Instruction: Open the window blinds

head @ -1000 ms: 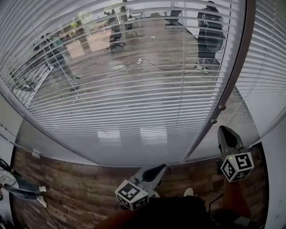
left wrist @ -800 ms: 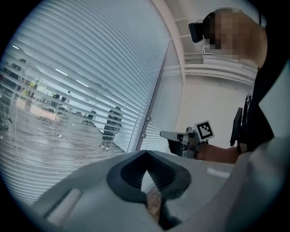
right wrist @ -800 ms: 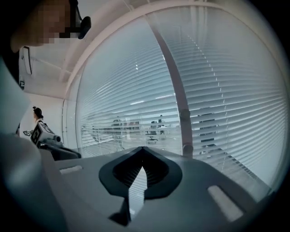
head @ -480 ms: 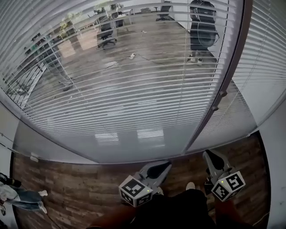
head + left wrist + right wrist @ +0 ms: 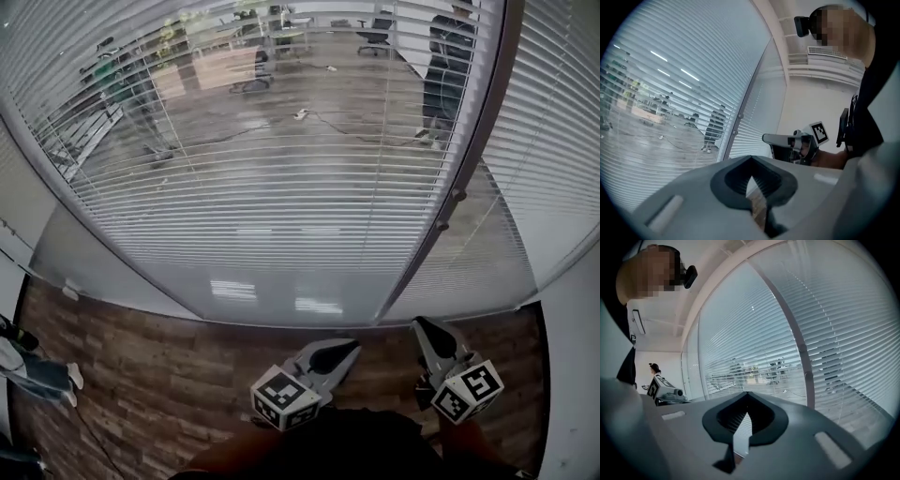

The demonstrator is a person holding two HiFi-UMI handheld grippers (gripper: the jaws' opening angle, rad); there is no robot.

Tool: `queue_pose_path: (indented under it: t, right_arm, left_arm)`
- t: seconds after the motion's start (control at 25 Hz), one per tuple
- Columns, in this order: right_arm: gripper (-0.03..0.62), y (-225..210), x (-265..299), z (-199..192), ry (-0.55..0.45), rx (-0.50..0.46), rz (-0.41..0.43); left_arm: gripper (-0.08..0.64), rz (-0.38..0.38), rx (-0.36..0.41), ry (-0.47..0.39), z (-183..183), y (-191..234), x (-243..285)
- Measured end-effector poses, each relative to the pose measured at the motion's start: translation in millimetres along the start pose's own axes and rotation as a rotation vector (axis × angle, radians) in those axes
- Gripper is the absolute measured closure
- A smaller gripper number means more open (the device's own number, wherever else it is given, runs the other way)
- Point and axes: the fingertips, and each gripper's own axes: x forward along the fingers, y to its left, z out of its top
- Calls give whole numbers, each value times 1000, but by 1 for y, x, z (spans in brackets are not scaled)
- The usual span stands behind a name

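Well, the left gripper [image 5: 352, 346] and the right gripper [image 5: 422, 326] hang low, jaws pressed together on nothing, apart from the blinds [image 5: 281, 187] ahead, so next I think one must reach up to work them.

- Bright, even daylight comes through the window blinds [image 5: 281, 187]; the room behind the slats looks pale and hazy.
- Two white patches of glare [image 5: 230, 291] lie on the glass [image 5: 141, 281] under the slats.
- The wood floor [image 5: 141, 375] is dimmer, in soft shade.
- Wide-angle bending curves the slats, and black corners ring both gripper views.
- Close up, the left gripper [image 5: 751, 161] and the right gripper [image 5: 746, 394] look soft and unfocused.
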Motion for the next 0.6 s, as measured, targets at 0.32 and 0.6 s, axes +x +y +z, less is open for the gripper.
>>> queue_pose_path:
  t: [0.32,0.6]
  right_arm:
    - [569,3,-77,30,30,-69,59]
    - [569,-21,-163,-12,39,-19,122]
  left_arm:
    - [560,95,-25,-79,17,-65,7]
    - [560,157,-22,-91,-30,-151,27]
